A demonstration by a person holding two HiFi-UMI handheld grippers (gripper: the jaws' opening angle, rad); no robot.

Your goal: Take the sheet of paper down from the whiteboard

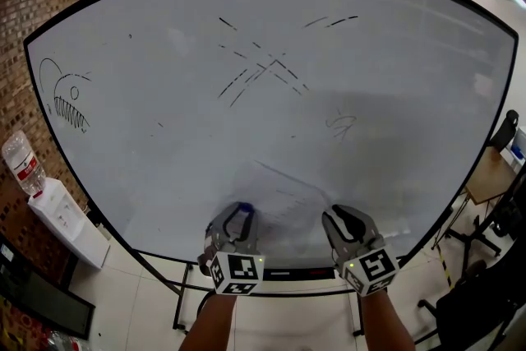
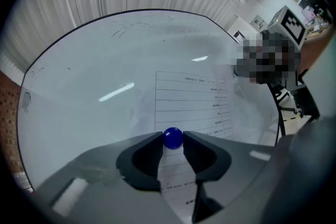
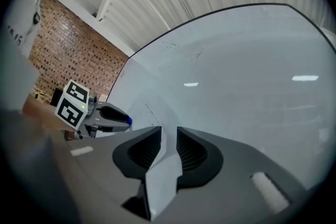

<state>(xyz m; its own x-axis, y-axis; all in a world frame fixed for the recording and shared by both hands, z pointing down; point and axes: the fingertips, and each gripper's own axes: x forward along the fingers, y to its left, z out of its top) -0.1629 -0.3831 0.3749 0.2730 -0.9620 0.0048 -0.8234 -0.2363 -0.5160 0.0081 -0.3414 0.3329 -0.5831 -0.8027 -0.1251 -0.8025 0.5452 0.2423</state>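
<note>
A printed sheet of paper (image 1: 283, 195) lies flat on the lower middle of the whiteboard (image 1: 246, 94). At its lower left edge sits a blue ball magnet (image 2: 172, 137). My left gripper (image 2: 172, 141) points at the board, and its two fingertips press on the magnet's sides. The magnet shows blue at the left gripper (image 1: 239, 214) in the head view too. My right gripper (image 1: 339, 218) is at the sheet's lower right. In the right gripper view the paper (image 3: 164, 162) runs edge-on through the gap of the right gripper (image 3: 168, 132), whose jaws stand apart without pinching it.
Black marker scribbles (image 1: 261, 70) and a fish-like doodle (image 1: 67, 103) mark the board. A water bottle (image 1: 23, 164) stands on a white dispenser (image 1: 62, 218) by the brick wall at left. A desk and chair (image 1: 493, 168) are at right. The board's stand (image 1: 181, 304) is below.
</note>
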